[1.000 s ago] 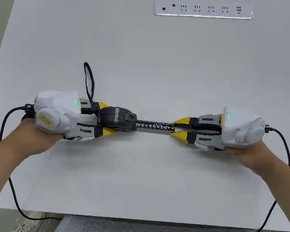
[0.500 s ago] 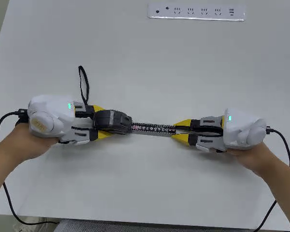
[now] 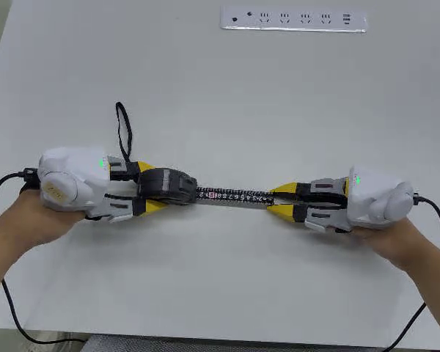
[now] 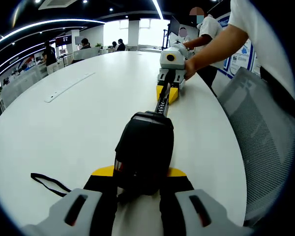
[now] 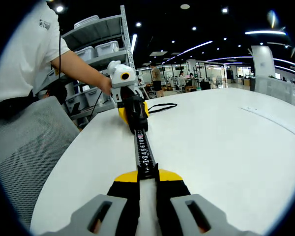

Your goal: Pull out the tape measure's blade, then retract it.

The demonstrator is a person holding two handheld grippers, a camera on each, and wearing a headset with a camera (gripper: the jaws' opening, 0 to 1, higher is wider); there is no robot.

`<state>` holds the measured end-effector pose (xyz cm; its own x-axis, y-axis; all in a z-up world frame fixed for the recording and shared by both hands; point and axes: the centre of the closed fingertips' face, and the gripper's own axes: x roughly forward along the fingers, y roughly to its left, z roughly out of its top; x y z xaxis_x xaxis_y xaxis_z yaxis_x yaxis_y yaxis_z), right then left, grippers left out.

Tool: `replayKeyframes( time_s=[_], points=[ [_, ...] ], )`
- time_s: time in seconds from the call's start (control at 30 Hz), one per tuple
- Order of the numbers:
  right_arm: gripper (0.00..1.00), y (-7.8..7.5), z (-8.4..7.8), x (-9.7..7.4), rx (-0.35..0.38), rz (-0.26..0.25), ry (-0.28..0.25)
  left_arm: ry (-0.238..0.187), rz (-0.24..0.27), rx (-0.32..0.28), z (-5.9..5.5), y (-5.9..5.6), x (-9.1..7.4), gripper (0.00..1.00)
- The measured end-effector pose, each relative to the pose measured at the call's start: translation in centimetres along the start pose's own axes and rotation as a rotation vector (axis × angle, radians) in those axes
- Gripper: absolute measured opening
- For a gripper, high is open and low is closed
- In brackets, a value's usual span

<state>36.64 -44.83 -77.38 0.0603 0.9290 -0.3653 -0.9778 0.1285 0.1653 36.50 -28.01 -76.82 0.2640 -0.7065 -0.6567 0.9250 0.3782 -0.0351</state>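
Observation:
A black tape measure (image 3: 166,186) lies on the white table (image 3: 227,103), its case gripped between the yellow jaws of my left gripper (image 3: 148,188). In the left gripper view the case (image 4: 145,150) sits between those jaws. Its numbered blade (image 3: 233,196) runs out to the right, and my right gripper (image 3: 277,199) is shut on the blade's end. Seen from the right gripper view, the blade (image 5: 143,150) stretches away to the case (image 5: 135,108) and my right gripper (image 5: 146,178) pinches its near end. A black wrist strap (image 3: 122,126) loops off the case toward the far side.
A white power strip (image 3: 293,19) lies at the table's far edge. Black cables (image 3: 1,192) trail from both grippers over the near edge. A grey mesh chair (image 4: 265,147) stands beside the table, and people stand in the room behind.
The two grippers have drawn further apart, the right one moving right, so more blade shows between the case and the right gripper. The head camera has shifted slightly.

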Motion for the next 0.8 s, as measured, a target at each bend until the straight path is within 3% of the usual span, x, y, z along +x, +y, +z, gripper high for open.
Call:
replayKeyframes(
  time_s=[0.8],
  points=[
    [0.09, 0.0, -0.3, -2.5, 0.014, -0.024, -0.007, 0.008, 0.001, 0.004, 0.0, 0.0, 0.0, 0.29]
  ],
)
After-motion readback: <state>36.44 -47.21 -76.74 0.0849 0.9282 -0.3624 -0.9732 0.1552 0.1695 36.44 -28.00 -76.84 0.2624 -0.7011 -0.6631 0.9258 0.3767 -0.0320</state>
